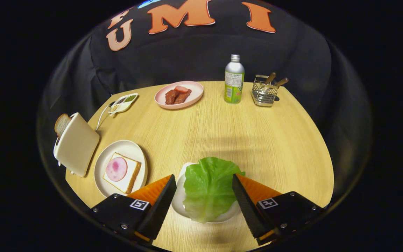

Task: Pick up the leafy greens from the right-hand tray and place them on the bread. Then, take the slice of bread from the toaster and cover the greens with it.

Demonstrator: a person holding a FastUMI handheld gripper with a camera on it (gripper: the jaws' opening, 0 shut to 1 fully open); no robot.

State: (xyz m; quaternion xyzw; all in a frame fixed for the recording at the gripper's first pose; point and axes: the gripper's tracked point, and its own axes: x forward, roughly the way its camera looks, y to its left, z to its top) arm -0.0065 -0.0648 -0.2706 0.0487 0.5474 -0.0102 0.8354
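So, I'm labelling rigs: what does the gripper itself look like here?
The gripper has two wedge-shaped jaws tapering forward, each mounted on a black block with silver screws and a small square black-and-white marker. The jaws stand open either side of the lettuce leaf.

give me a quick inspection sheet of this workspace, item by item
surface: round wooden table, bare in the middle
job's things: lettuce leaf on a white tray between the fingers; bread with a ham slice on a white plate beside the toaster, which holds a bread slice
clutter: pink plate of meat, bottle, wire basket with utensils, small divided dish
grippers: gripper open, fingers either side of the leaf, not pressing it
cables: white cord running from the toaster
surroundings: black cloth wall
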